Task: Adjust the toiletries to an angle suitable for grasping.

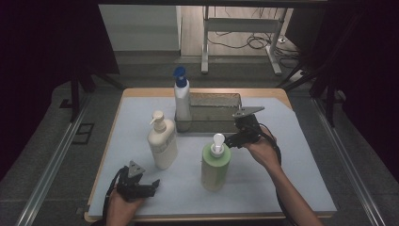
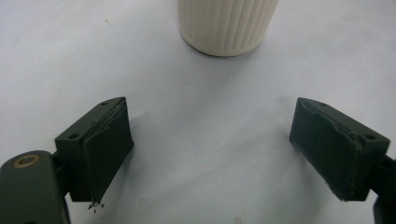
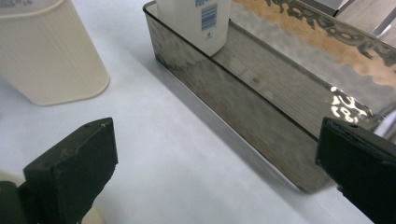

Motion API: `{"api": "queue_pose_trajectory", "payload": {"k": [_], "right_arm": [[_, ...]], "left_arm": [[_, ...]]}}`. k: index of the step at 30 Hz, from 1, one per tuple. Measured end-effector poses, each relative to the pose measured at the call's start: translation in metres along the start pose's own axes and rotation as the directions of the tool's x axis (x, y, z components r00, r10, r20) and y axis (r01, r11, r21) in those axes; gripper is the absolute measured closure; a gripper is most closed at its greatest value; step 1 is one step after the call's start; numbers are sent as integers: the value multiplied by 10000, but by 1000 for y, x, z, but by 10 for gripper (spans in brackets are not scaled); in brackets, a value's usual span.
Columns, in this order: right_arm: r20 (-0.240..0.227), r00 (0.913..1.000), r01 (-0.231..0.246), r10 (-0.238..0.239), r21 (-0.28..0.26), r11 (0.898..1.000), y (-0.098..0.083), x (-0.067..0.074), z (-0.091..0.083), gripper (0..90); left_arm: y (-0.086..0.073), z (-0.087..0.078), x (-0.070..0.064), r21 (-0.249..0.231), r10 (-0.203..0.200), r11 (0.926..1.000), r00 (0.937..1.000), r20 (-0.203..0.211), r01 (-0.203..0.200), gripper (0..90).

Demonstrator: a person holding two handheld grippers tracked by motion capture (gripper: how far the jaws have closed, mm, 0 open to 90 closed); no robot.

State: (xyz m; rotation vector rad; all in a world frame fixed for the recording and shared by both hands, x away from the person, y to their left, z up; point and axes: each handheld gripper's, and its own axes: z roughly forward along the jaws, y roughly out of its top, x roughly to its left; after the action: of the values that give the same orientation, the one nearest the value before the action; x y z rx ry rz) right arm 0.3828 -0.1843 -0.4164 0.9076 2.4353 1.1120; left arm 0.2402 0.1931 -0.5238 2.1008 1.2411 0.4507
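- My bench sits in the middle of the high view, a wooden top covered by a pale sheet. Dark curtains close in at the left and right edges of the frame, and at the top a light floor shows with a metal frame's legs and loose cables.
- A clear smoky tray stands at the upper centre of the bench, with a white bottle with a blue pump standing in its left end.
- A cream pump bottle stands on the sheet, left of centre.
- The green pump bottle stands upright at the centre, below the tray, its white pump head up.
- In the right gripper view the blue-pump bottle is cut off at the top edge, so I see just its base and a barcode; the cream bottle is cropped at the upper left. A pale curved patch at the bottom edge beside the lower-left jaw is too cropped for me to name.
- In the left gripper view only the ribbed base of the cream bottle shows, at the top centre.
- My right tongs are spread wide, holding nothing, just right of the green bottle's pump head; I cannot tell if they touch it.
- My left tongs are spread too, empty over the bare sheet at the lower left, well apart from the green bottle.
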Motion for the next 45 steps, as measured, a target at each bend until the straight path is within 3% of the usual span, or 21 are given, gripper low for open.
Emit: {"api": "queue_pose_trajectory", "payload": {"k": [7,29,40,44,45], "right_arm": [[-23,10000,16,-15,282,9996,-16,1,-16,0],[12,9997,-259,258,249,9994,-69,9,-56,0],[-504,9970,-586,589,73,9983,-104,20,-58,0],[-624,9967,-507,515,143,9986,-108,23,-57,0],[-849,9951,-497,510,181,9986,-108,26,-57,0]], "left_arm": [[0,0,0,1,2,10000,10000,0,-2,123],[0,0,0,-18,-10,10000,10000,-5,10,123],[0,0,0,-6,20,10000,10000,-17,-20,123],[0,0,0,-7,17,10000,10000,-18,-17,123],[0,0,0,-6,19,10000,10000,-15,-19,123]]}}
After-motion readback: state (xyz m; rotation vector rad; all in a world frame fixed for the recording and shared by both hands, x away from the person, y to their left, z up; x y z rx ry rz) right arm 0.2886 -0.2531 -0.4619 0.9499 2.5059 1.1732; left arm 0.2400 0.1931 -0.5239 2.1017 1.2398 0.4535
